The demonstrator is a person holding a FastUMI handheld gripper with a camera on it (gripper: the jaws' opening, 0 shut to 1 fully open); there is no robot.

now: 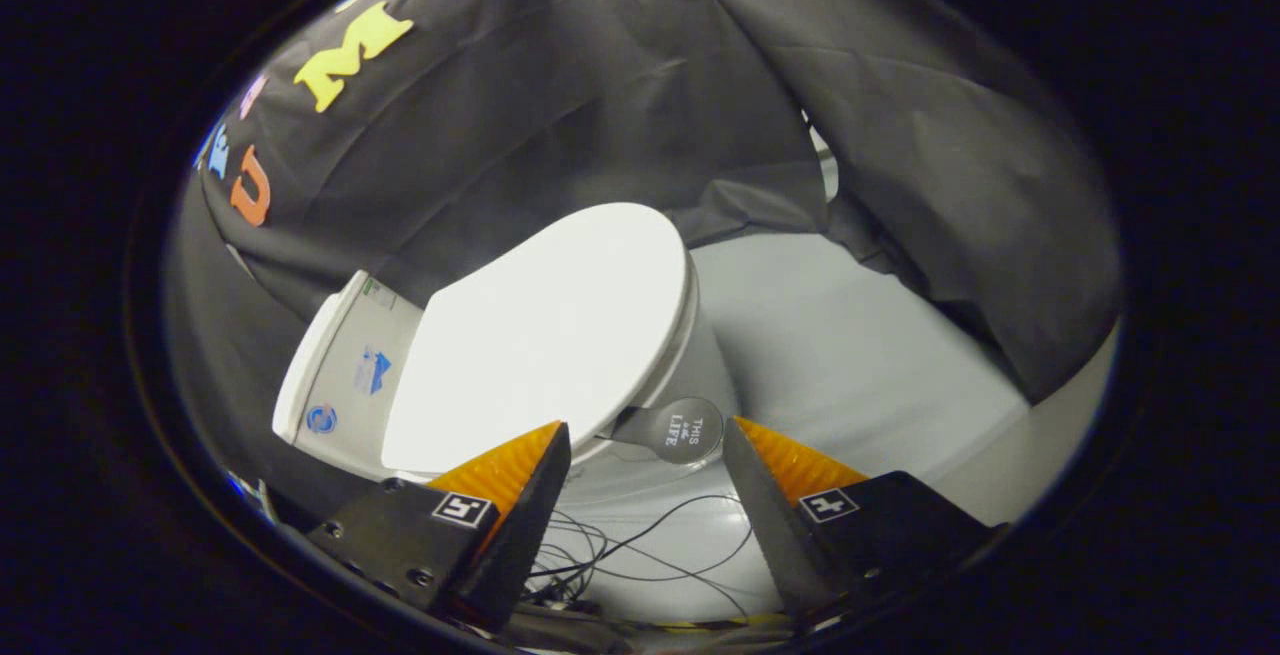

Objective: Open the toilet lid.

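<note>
Gripper (647, 440) fingers stand spread wide apart, gripping nothing, pointed at one white toilet (640, 375) on a pale floor (850, 335). Its single lid (545, 335) is closed, smooth, oval and glossy white, lying flat just ahead of the fingers. One round grey tab handle (683, 429) sticks out from the lid's rim, between the fingertips. Several thin dark cables (640, 545) trail below.
</note>
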